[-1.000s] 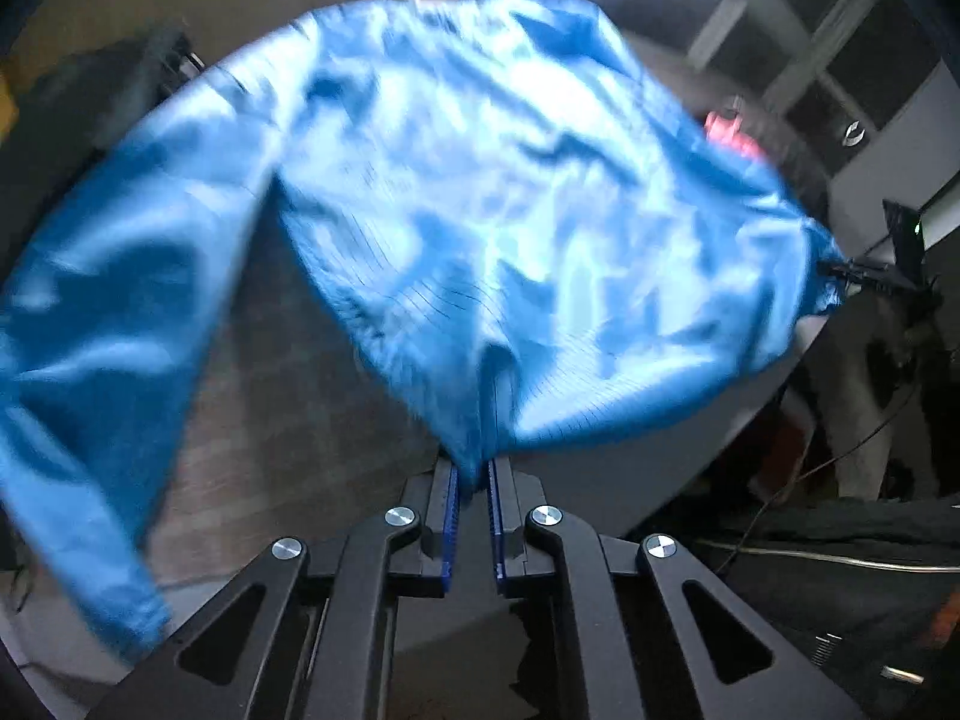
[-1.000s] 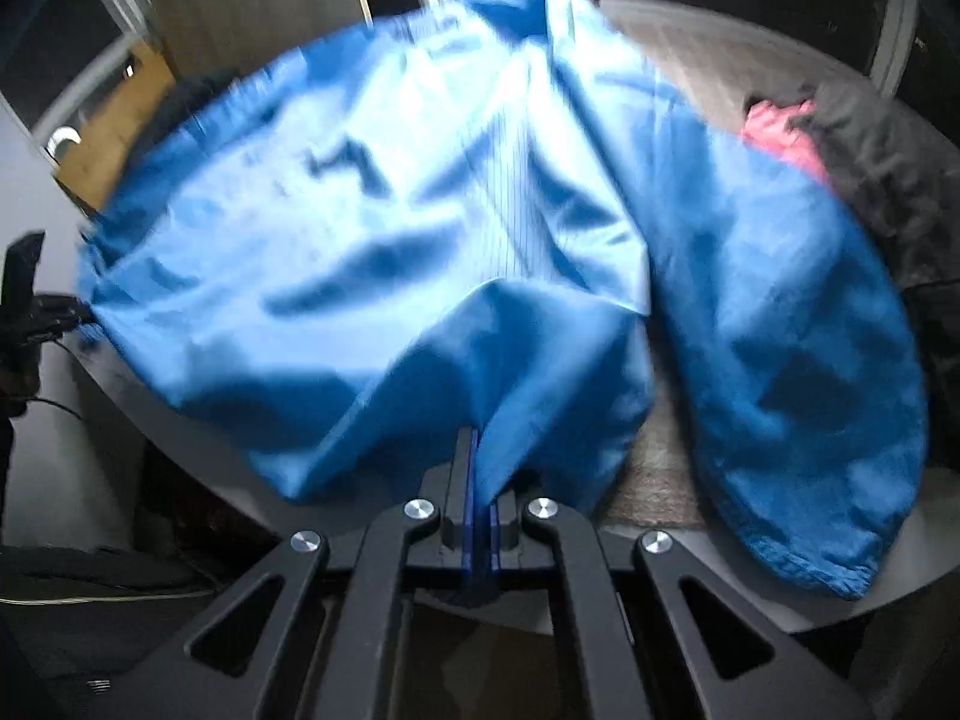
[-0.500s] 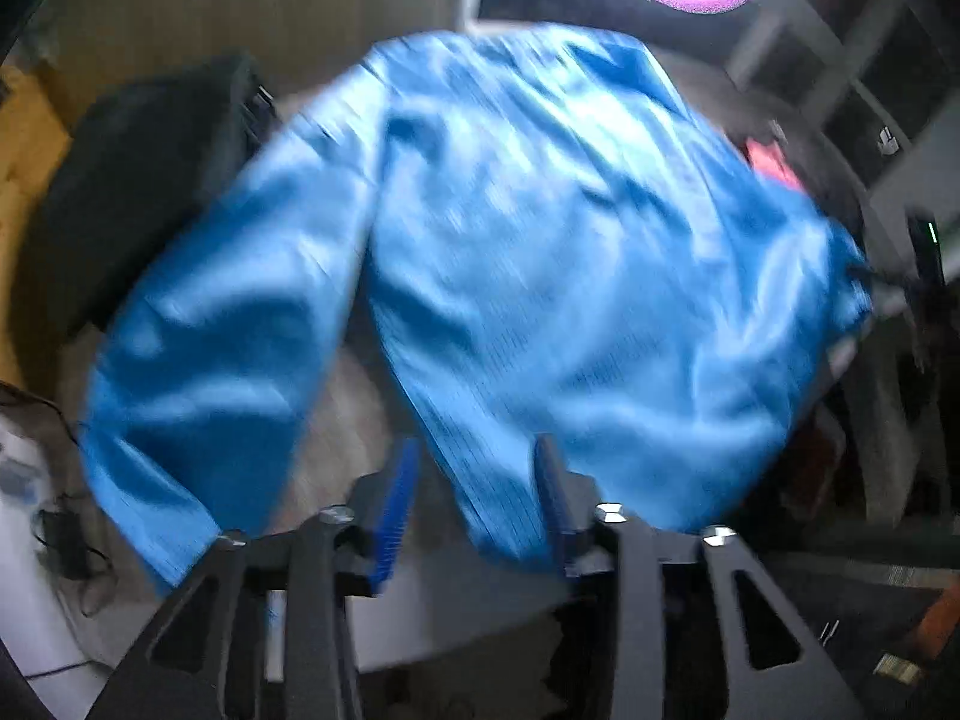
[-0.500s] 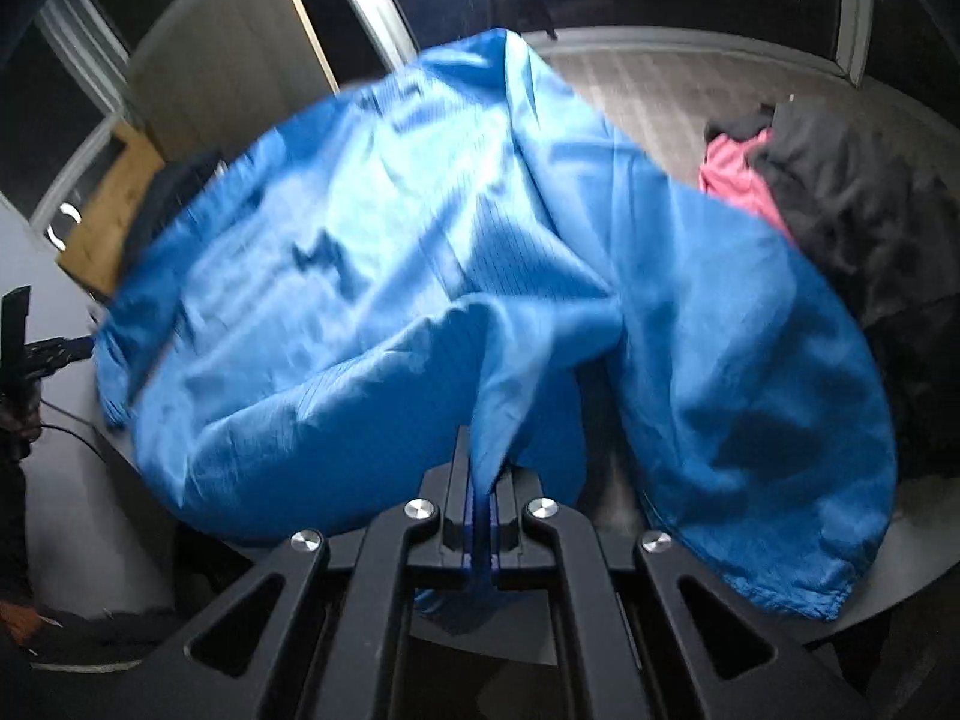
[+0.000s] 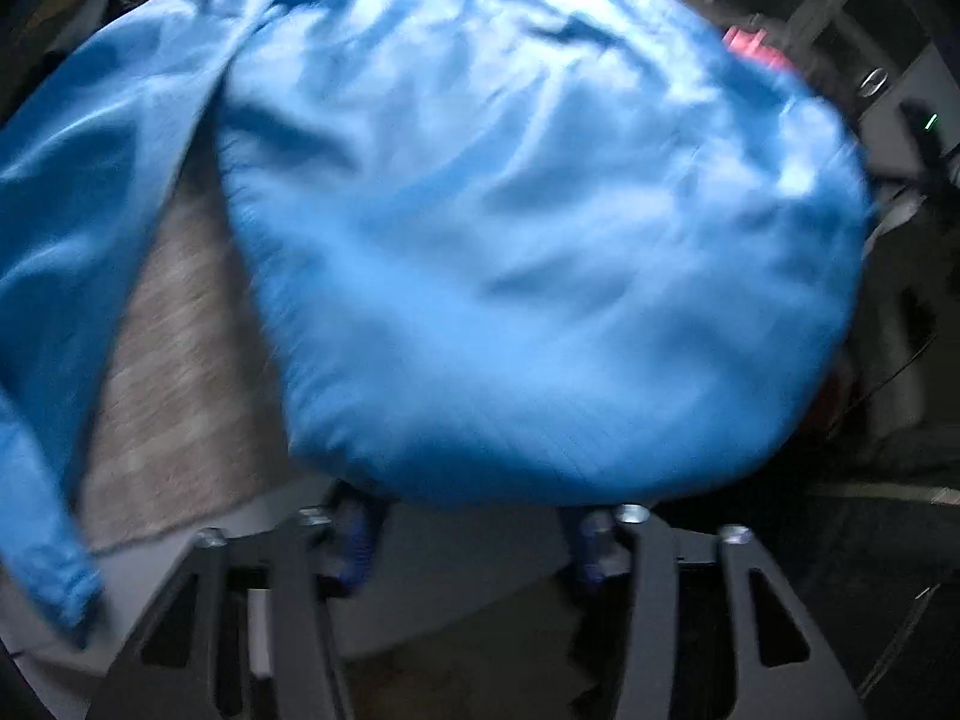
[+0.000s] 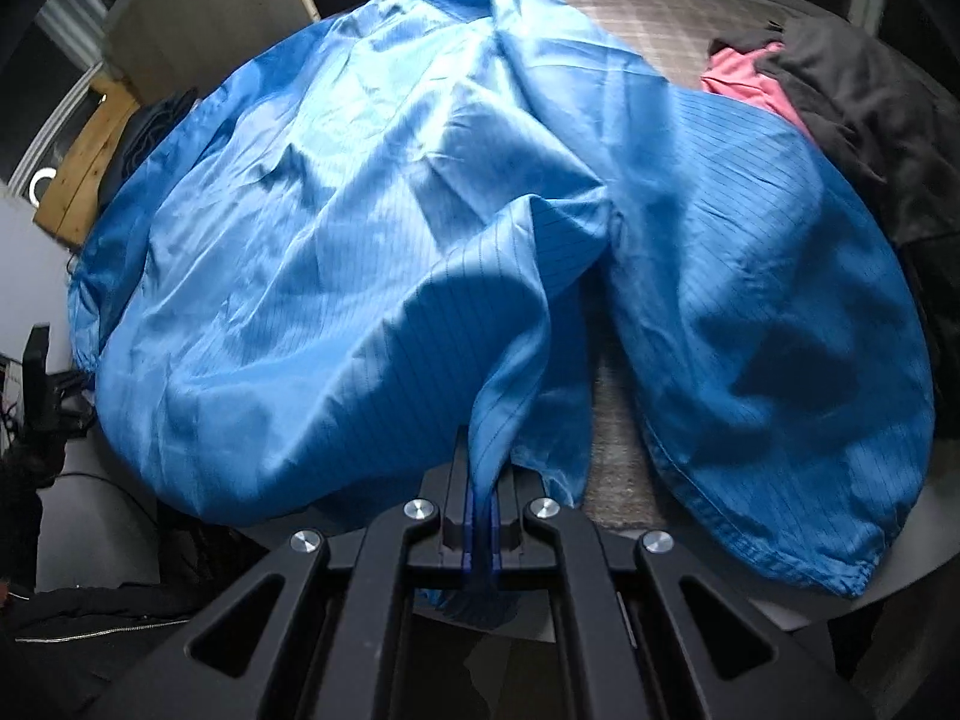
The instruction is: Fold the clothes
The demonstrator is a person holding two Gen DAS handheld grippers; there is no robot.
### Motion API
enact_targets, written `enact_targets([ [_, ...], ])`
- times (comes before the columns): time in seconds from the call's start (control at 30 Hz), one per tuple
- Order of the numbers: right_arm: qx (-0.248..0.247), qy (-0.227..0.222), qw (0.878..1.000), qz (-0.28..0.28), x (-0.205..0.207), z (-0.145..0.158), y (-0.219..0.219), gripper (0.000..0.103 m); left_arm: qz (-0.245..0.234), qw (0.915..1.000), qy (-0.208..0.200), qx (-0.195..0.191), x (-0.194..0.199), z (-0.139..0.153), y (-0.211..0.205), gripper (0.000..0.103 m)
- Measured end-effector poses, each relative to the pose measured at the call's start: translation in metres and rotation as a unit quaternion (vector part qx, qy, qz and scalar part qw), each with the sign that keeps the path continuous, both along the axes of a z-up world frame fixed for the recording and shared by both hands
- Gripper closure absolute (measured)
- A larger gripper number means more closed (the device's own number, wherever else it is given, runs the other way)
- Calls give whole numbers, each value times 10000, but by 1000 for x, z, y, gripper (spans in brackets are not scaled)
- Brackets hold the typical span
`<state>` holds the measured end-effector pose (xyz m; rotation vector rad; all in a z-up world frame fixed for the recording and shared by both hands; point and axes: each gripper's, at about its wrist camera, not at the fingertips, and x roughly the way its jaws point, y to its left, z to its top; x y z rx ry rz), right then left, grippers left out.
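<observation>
Left fingers (image 5: 474,546) released blue jacket (image 5: 528,252), hem blurred

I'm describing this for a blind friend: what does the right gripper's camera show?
The right gripper pinches a fold of a blue garment spread over a round table. A pink garment and a black one lie behind it.

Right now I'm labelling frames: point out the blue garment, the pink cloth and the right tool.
blue garment (image 6: 372,252), right wrist view, its wrinkled body.
pink cloth (image 6: 744,81), right wrist view, its exposed fold.
right tool (image 6: 480,516), right wrist view, between its fingertips.
</observation>
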<state>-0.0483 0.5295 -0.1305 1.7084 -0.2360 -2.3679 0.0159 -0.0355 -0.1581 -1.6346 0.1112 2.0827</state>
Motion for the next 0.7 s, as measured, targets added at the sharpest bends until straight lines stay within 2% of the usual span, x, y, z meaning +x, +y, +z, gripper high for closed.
enact_targets([
  [0.03,-22,46,10000,-3,0,2,-1,99,21,10000,-51,72,-2,5,0,100],
  [0.13,-201,185,9996,-29,0,13,-4,100,59,9994,-183,298,-5,25,-3,100],
  [0.2,-406,341,9986,-50,5,33,-2,100,49,9988,-211,432,2,54,-16,101],
  [0.3,-814,574,9950,-123,18,69,2,100,95,9990,-207,394,13,98,-37,100],
  [0.4,-1348,779,9873,-305,25,95,10,100,391,9990,-137,179,9,136,-60,94],
  [0.47,-1148,894,9881,-504,23,95,14,100,544,9978,-2,-390,1,137,-69,80],
  [0.5,-1023,949,9883,-607,21,95,16,99,674,9959,15,-607,-4,131,-74,61],
  [0.53,-418,842,9933,-666,17,84,12,99,774,9947,-29,-682,-7,123,-78,54],
  [0.57,-105,657,9957,-649,15,71,8,91,842,9943,-130,-638,-8,113,-80,54],
  [0.6,-75,445,9972,-589,16,56,6,82,840,9949,-257,-494,-5,102,-79,54],
  [0.63,-84,231,9983,-523,17,42,4,80,753,9958,-343,-387,2,92,-74,52],
  [0.7,-56,84,9986,-516,27,21,3,74,541,9969,-488,-289,18,71,-57,52],
])
